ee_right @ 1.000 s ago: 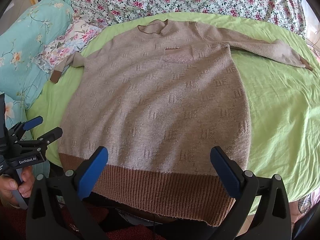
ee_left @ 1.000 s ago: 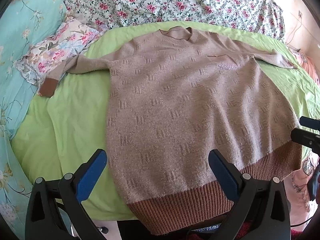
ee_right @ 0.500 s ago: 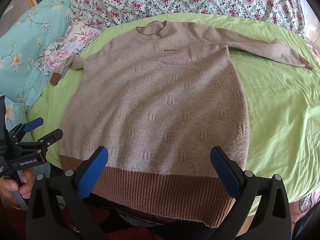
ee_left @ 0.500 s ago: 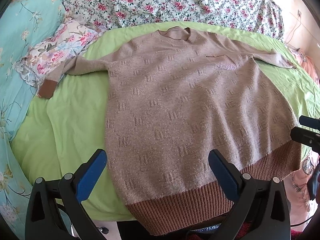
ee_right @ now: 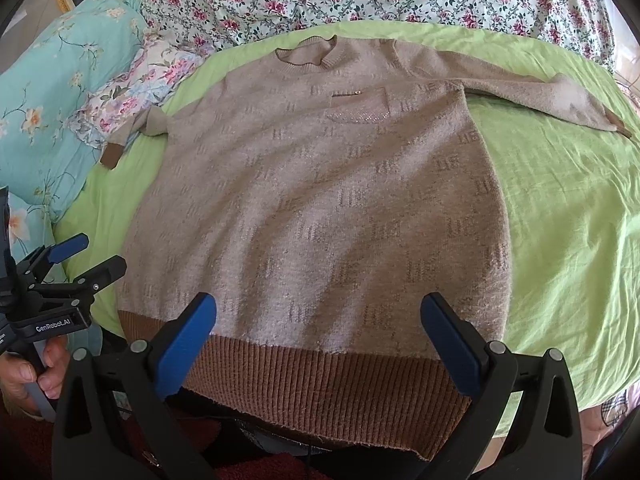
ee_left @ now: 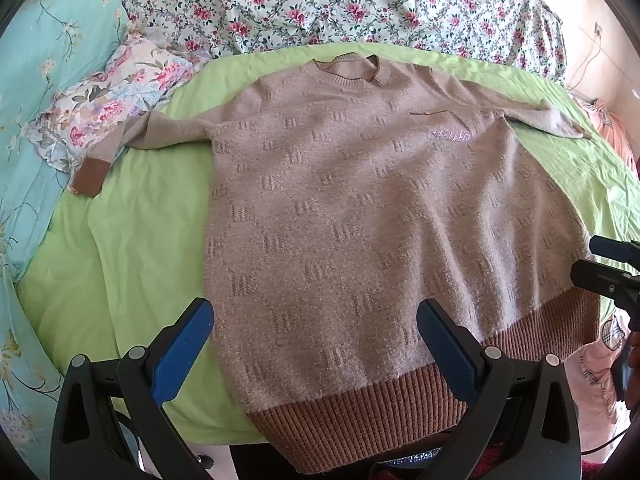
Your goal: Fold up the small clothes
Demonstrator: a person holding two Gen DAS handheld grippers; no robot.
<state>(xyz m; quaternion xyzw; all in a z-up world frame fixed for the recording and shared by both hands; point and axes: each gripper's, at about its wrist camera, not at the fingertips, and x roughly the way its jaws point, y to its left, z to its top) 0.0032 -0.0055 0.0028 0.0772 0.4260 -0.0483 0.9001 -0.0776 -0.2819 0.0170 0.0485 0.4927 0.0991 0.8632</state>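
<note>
A beige knitted sweater (ee_left: 360, 208) with a brown ribbed hem lies flat, front up, on a green sheet (ee_left: 132, 240), both sleeves spread out sideways. It also shows in the right wrist view (ee_right: 320, 208). My left gripper (ee_left: 314, 336) is open and empty, hovering over the hem's left part. My right gripper (ee_right: 318, 332) is open and empty, hovering over the hem's right part. The left gripper shows at the left edge of the right wrist view (ee_right: 86, 254), and the right gripper at the right edge of the left wrist view (ee_left: 604, 258).
A floral quilt (ee_left: 340, 0) lies behind the sweater's collar. A turquoise flowered blanket (ee_left: 44, 60) and a small floral cloth (ee_left: 108, 96) lie at the left, under the left cuff. The bed's front edge runs just under the hem.
Both grippers have drifted very slightly; the sweater lies as before and both stay open.
</note>
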